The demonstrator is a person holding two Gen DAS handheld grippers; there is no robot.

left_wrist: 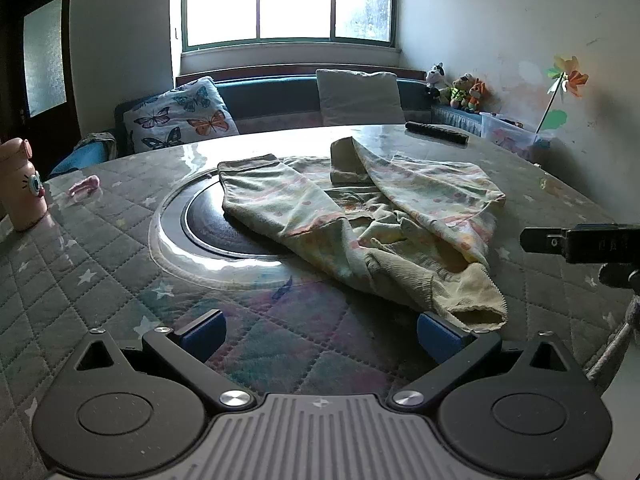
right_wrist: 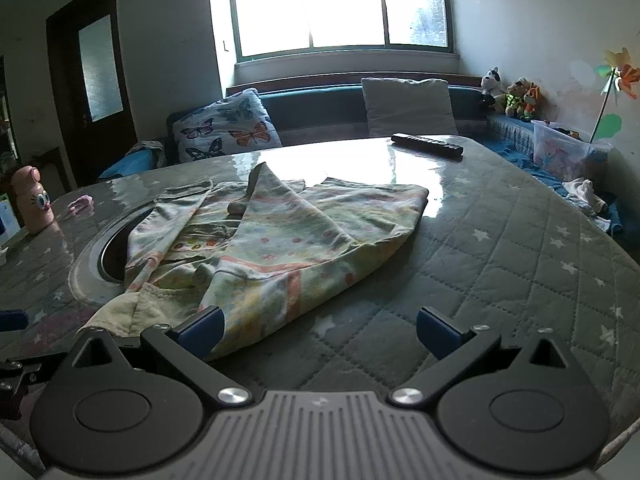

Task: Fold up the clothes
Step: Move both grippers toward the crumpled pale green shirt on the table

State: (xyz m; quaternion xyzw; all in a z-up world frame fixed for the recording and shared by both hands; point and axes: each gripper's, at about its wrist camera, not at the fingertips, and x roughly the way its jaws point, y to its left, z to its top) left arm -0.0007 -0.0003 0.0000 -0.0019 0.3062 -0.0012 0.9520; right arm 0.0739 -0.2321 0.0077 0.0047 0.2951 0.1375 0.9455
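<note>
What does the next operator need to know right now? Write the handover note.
Left gripper: open, empty, low over the table, its right finger just by the garment's ribbed cuff.
Right gripper: open, empty, its left finger at the garment's near hem.
Garment: pale patterned top, lying crumpled and unfolded mid-table, partly over the round dark inset in the table.
Also on the table: remote at the far edge, pink bottle far left.
Done: nothing folded yet.
Left: spread it flat, fold sleeves in, fold the body.

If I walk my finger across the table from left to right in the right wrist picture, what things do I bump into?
Pink bottle → small pink thing → crumpled shirt → black remote.
</note>
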